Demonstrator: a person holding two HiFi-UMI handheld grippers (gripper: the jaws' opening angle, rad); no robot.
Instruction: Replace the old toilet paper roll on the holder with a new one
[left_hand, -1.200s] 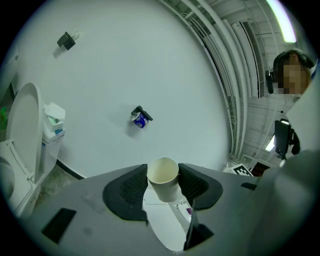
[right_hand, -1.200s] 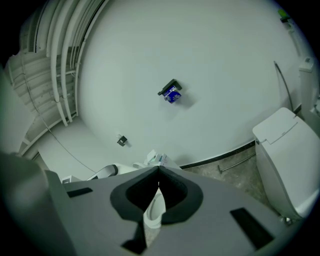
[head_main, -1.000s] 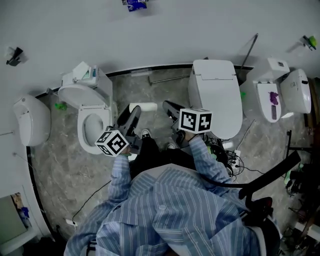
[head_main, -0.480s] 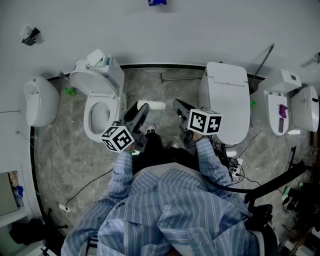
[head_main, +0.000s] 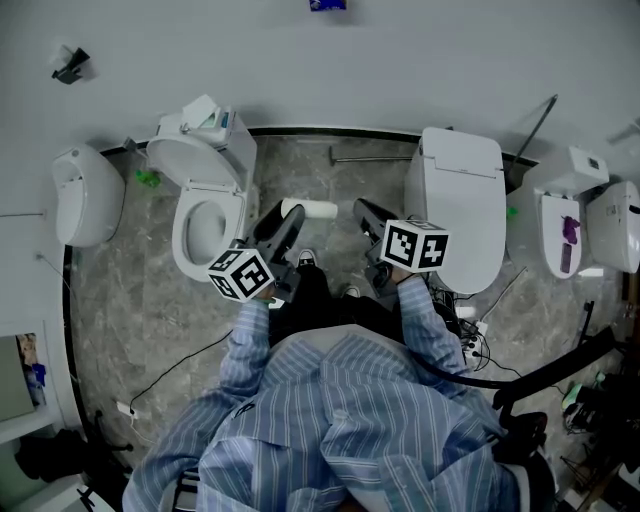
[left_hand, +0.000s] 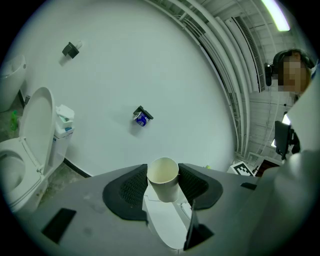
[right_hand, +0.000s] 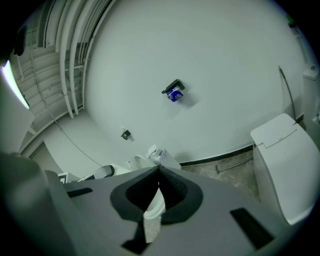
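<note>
Porcelain comes first at the far left of the head view: a white wall-hung fixture (head_main: 85, 195), whose inside is not shown. Beside it stands an open toilet (head_main: 205, 195) with its seat and lid raised; the bowl is dark, and I cannot tell what lies in it. On its tank (head_main: 238, 150) a small box (head_main: 205, 112) holds white and teal items too small to name. A green object (head_main: 148, 178) lies on the floor between these two fixtures.

The left gripper (head_main: 288, 216) reaches out level ahead of the person's striped sleeve (head_main: 245, 350). Its jaws stand apart and are clamped on the toilet paper roll (head_main: 312, 209). In the left gripper view the roll is a pale, thin-walled tube pinched by its sides between the two ribbed pads, and its open end shows nothing inside. High on the white wall a black holder (head_main: 328, 4) carries something blue, well apart from the roll.

The right gripper (head_main: 360, 208) tilts downward just right of the roll, its jaws closed tip to tip with nothing gripped. A metal bar (head_main: 368, 155) lies on the floor by the wall. To the right is a closed toilet (head_main: 460, 190), whose lowered lid hides the bowl. Farther right, another toilet (head_main: 555, 200) has a purple object (head_main: 568, 252) in its bowl. One more white fixture (head_main: 615, 225) sits at the edge.
</note>
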